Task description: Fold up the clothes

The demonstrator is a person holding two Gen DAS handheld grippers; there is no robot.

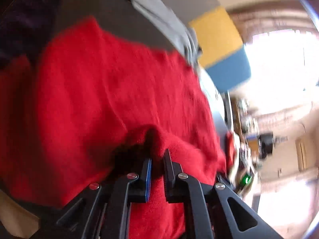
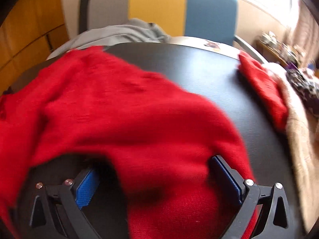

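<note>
A red knit sweater (image 1: pixel 109 89) lies spread over a dark round table (image 1: pixel 119 20). My left gripper (image 1: pixel 157 157) is shut on a raised fold of the sweater, with red fabric pinched between its pads. In the right wrist view the same sweater (image 2: pixel 119 109) covers the near half of the table (image 2: pixel 199 69). My right gripper (image 2: pixel 155 165) stands wide open over the sweater's near edge. A hump of red fabric sits between its fingers, and the left blue pad (image 2: pixel 87 189) is clear of the cloth.
A grey garment (image 2: pixel 123 33) lies at the table's far edge, before a chair (image 2: pixel 159 6) with grey, yellow and blue panels. At the right are another red piece (image 2: pixel 265 87), a beige garment (image 2: pixel 299 139) and a dark patterned cloth (image 2: pixel 305 87).
</note>
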